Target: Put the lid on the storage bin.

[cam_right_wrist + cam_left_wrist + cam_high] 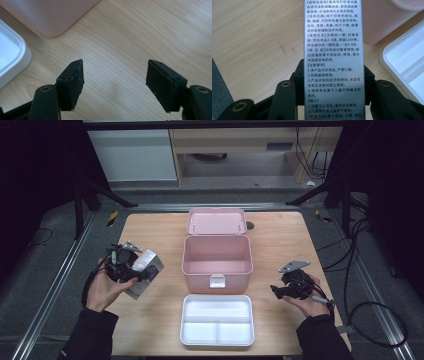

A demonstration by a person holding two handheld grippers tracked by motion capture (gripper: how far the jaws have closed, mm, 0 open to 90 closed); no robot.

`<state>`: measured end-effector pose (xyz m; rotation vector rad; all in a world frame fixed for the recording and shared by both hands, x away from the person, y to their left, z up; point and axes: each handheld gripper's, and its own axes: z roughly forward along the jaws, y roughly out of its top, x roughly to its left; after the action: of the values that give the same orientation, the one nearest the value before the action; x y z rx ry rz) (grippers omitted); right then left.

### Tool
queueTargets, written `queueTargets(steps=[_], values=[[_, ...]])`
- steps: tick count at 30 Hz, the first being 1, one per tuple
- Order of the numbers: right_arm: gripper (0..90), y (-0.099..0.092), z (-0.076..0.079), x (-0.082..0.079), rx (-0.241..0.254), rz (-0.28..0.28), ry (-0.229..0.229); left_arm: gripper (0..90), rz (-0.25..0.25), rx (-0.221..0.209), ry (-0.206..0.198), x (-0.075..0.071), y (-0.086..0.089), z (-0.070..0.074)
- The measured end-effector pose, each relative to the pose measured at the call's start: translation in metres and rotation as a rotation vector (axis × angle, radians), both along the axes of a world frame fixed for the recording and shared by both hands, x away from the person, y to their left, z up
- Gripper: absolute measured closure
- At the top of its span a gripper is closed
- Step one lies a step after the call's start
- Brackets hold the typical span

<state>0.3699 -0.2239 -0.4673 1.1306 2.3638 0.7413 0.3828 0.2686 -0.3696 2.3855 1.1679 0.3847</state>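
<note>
The pink box [216, 256] sits mid-counter w/ lid thrown back and its cavity looks bare; that's the landmark. L gripper [137, 271] is well to the left of the pink box and carries the carton [145, 272], a slim silver-and-dark pack w/ printed text. In the left gripper view the carton [334, 60] runs straight out along the jaws, long axis pointing away from the hand, and the pads press on its two narrow sides, about half-closed, so it's gripped. Carton looks lifted off the counter [150, 230], tilted w/ its far end toward the pink box. So the move, I'd guess, is rightward across to the opening; L hand is the near one and already has it.

R gripper [278, 291] hangs right of the pink box, near its front corner, jaws apart w/ nothing between, just bare wood under them. White tray [217, 336] lies just in front of the pink box, compartments bare.
</note>
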Motion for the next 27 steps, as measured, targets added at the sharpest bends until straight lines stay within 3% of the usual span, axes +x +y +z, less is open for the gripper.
queueTargets(steps=[2,3,5,13,17,27], values=[[30.6,0.000,0.000,0.000,-0.001,-0.002,0.002,55.4,-0.020,0.010,-0.024,0.005,-0.008,0.015],[30.6,0.000,-0.001,0.000,-0.003,-0.002,0.002,55.4,-0.020,0.010,-0.024,0.005,-0.008,0.015],[30.6,-0.001,-0.001,0.000,-0.004,-0.002,0.002,55.5,-0.035,-0.009,-0.038,0.011,-0.016,0.030],[30.4,0.000,-0.001,0.001,-0.008,0.003,0.004,55.5,-0.079,-0.035,-0.061,0.027,-0.042,0.060],[30.4,0.000,-0.001,0.000,-0.006,0.011,-0.002,55.5,-0.113,-0.039,-0.069,0.035,-0.059,0.070],[30.3,0.000,-0.001,0.001,-0.008,0.010,-0.003,55.6,-0.172,-0.040,-0.080,0.048,-0.100,0.076]])
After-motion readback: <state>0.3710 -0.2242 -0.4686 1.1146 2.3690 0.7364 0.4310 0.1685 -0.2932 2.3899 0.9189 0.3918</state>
